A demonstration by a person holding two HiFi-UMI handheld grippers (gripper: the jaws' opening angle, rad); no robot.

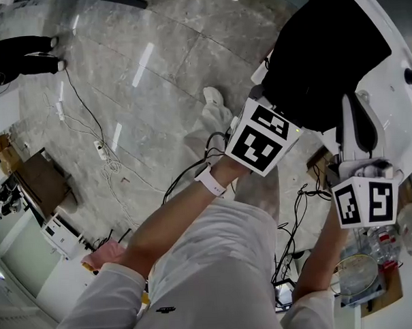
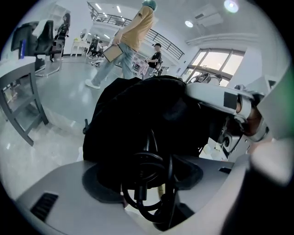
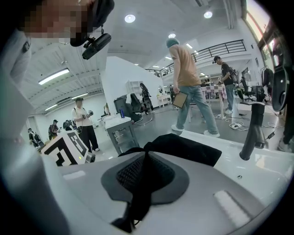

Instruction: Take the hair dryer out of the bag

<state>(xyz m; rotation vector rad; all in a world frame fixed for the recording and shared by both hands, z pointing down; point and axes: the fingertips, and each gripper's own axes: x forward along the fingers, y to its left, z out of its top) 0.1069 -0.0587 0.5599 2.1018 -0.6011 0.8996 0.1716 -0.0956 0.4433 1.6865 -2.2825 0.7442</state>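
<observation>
While both arms reach forward to the black bag (image 1: pixel 324 53), each hand holds 1 gripper. The bag sits on a white table (image 1: pixel 397 91).

The left arm is stretched out long and almost straight. It has a white band (image 1: pixel 211 182) on the wrist. The left cube (image 1: pixel 259 137) is just in front of the bag's near edge. The left gripper (image 2: pixel 149 176) tips down at the front of the bag. Its 2 jaws are spread wide and let go. A coil of black cord (image 2: pixel 143 155) hangs loose in the gap between them. 1 strand of the cord runs up into the bag.

The right arm is tucked closer to the body, with the forearm pointing to the bag. The right cube (image 1: pixel 364 201) is beside the bag, on the side nearer the person. The right gripper (image 3: pixel 144 174) tips down only a little. It is clenched tight, and a fold of the bag's black cloth is pinched between its 2 jaws.

The dryer itself is hidden. Only the cord shows, at the front of the bag.
</observation>
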